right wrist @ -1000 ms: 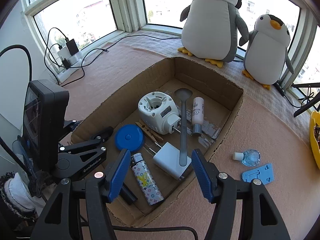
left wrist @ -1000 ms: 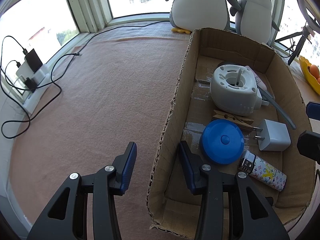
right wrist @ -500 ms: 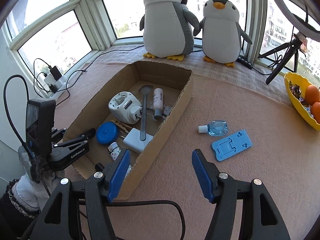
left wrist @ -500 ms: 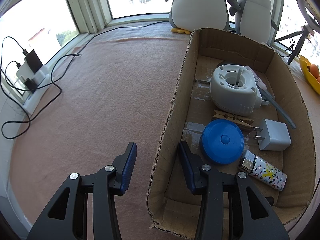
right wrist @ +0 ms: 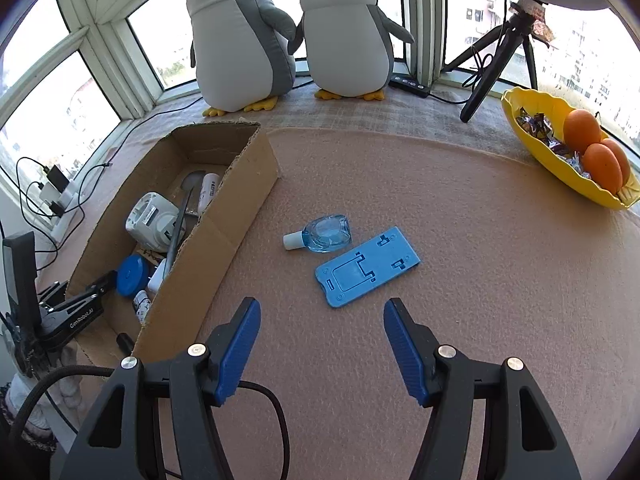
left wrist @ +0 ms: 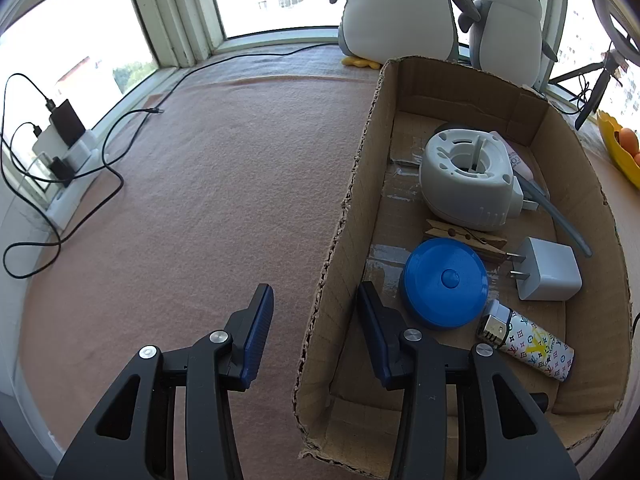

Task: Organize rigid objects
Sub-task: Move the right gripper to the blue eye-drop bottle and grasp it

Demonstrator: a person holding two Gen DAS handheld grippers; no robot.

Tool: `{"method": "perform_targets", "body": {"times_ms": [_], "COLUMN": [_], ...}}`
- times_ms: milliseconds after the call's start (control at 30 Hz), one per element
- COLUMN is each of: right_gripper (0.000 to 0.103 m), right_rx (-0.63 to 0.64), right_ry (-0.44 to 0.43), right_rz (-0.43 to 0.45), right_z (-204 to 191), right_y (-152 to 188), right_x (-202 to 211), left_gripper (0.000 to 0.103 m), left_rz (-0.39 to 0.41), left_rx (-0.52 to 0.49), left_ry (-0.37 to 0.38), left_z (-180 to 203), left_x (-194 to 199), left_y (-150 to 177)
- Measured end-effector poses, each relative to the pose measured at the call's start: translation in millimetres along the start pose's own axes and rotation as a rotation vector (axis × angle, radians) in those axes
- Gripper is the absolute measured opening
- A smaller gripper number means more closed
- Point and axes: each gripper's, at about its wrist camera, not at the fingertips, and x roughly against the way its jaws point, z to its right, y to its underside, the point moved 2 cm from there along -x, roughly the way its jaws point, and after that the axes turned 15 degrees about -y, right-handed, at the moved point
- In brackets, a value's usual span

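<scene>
the left gripper (left wrist: 316,330) pinches the cardboard box (left wrist: 340,240) wall. the right gripper (right wrist: 322,346) gapes empty near the flat blue phone stand (right wrist: 366,268); its pads may skid off or nudge the eye-drop bottle (right wrist: 324,234).

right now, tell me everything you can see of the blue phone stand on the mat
The blue phone stand is a flat, rounded rectangle that looks like light blue plastic, folded shut, with cut-out hinge and slot shapes on its upper face. It lies flat on the pinkish felt mat, skewed diagonally, outside the cardboard box to its right in the right wrist view. The small clear-blue bottle lies just beyond it, very close; contact is unclear. The right gripper hangs open before it, fingers not touching.
</scene>
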Motion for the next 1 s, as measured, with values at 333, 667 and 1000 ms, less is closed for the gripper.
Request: {"method": "perform_targets", "body": {"times_ms": [333, 667, 1000], "right_gripper": [0.065, 0.065, 0.064], "right_rx": [0.065, 0.15, 0.183], "right_ry": [-0.037, 0.005, 0.055], "right_rz": [-0.037, -0.108, -0.175], "right_z": [3.7, -1.6, 0.5], "right_y": [-32.5, -44.1, -45.2], "right_x": [-34.6, -70.8, -88.7], "left_gripper": [0.043, 0.043, 0.043], "left_rz": [0.0, -0.004, -0.006], "left_rx": [0.002, 0.007, 0.025], "left_ry": [-0.001, 0.001, 0.014], "left_z": [-0.5, -1.4, -2.7], "left_x": [-0.2, -1.3, -2.7], "left_y": [0.9, 1.1, 3.0]}}
